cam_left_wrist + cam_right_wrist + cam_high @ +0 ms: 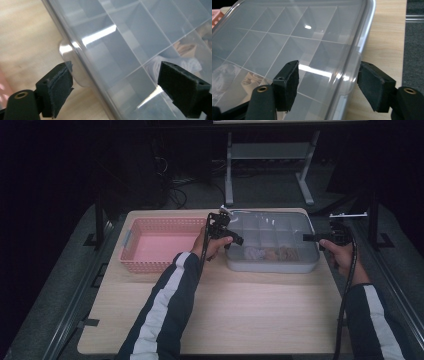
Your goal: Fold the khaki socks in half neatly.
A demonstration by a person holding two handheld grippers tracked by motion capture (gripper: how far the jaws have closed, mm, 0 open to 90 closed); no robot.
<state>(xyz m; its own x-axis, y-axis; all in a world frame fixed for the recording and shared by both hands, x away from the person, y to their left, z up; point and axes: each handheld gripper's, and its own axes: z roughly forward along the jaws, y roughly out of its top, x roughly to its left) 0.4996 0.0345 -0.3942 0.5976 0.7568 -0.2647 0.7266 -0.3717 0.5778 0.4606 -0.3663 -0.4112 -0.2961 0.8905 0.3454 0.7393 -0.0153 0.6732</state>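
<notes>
Dark sleeves (165, 310) with 1 white stripe each; black grippers, brass screws.

A light wooden table (225, 310) is carrying a pink slatted basket (155, 245) on its far left and, just beside it to the right, a clear lidded compartment box (272, 242) with small items inside.

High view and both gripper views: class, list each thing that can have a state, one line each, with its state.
Compartment box: lid shut, small items in its front compartments.
Pink basket: upright, nothing visible inside.
Left tool: open, jaws astride the box's left edge, pads not pressing.
Right tool: open, jaws astride the box's right edge, pads not pressing.
</notes>
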